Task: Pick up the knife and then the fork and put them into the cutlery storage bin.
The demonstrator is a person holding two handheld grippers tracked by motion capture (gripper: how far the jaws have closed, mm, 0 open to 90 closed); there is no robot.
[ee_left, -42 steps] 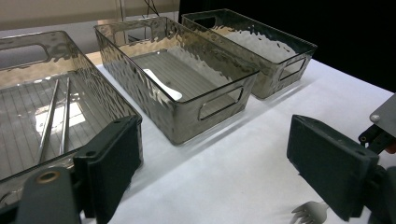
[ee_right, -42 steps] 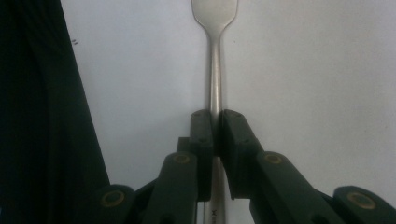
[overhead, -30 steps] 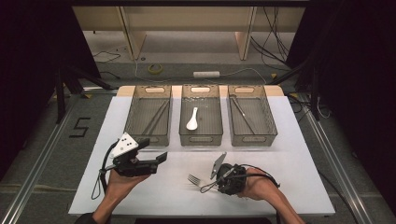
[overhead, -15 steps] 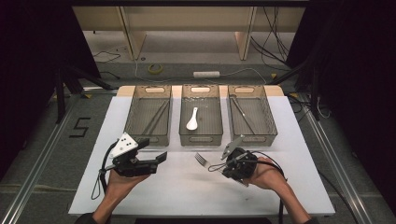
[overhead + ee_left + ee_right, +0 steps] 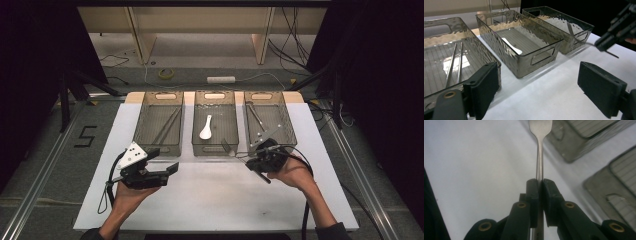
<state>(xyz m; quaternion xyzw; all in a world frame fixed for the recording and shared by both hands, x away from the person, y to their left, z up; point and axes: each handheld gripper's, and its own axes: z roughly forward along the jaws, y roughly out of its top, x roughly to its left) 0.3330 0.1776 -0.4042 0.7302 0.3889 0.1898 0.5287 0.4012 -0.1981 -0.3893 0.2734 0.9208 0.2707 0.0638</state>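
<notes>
On my left, the left gripper (image 5: 165,169) sits low over the white tabletop (image 5: 210,200) in front of the left bin (image 5: 161,122), fingers (image 5: 484,83) spread wide with nothing between them. That bin has a pair of metal chopsticks (image 5: 455,63) lying in it. The middle bin (image 5: 215,125) holds a white spoon (image 5: 205,128). Over on my right, the right gripper (image 5: 250,155) has its fingers (image 5: 534,195) pinched tight on the handle of a metal fork (image 5: 539,157). The fork is up off the tabletop, sticking out sideways just in front of the gap between the middle bin and the right bin (image 5: 269,120), tines pointing toward the middle one.
</notes>
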